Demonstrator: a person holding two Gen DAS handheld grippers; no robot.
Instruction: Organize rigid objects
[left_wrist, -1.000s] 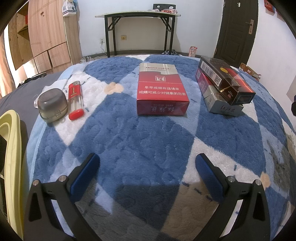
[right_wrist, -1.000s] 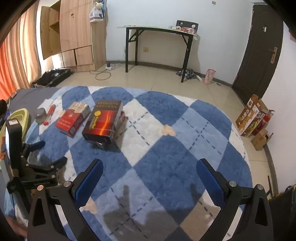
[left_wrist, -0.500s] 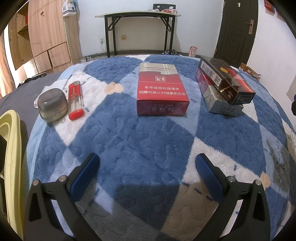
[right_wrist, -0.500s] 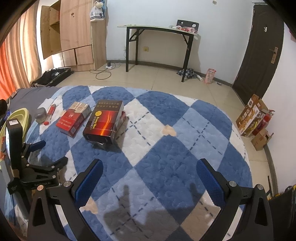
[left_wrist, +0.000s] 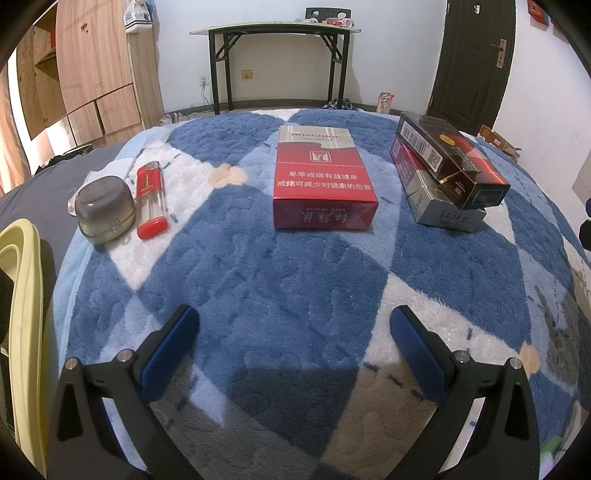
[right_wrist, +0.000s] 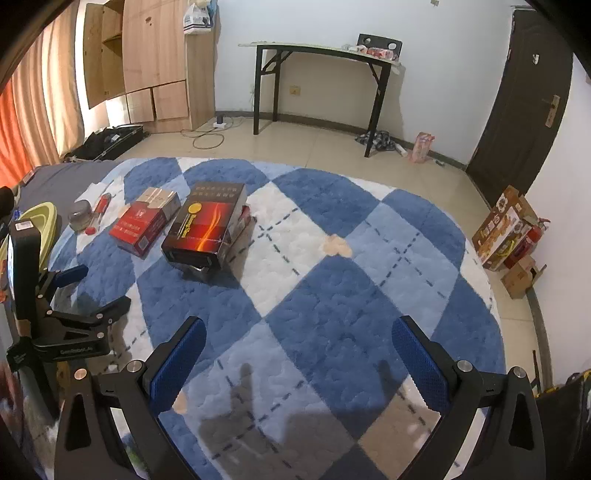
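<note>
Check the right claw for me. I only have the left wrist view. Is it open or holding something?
Observer: Right claw is open with nothing between its fingers, hanging over bare blanket.
Operator: What's to the right of the stack, past my frame?
Observer: Just more blanket. Beyond its edge, a fire extinguisher stands beside cartons.

Walls: white around me.
Floor (right_wrist: 332, 147): beige tiles.
Far wall: my black-legged table (right_wrist: 317, 48).
Left: wooden wardrobe (right_wrist: 155, 62), orange curtains (right_wrist: 22, 110).
Right: dark door (right_wrist: 517, 107).
</note>
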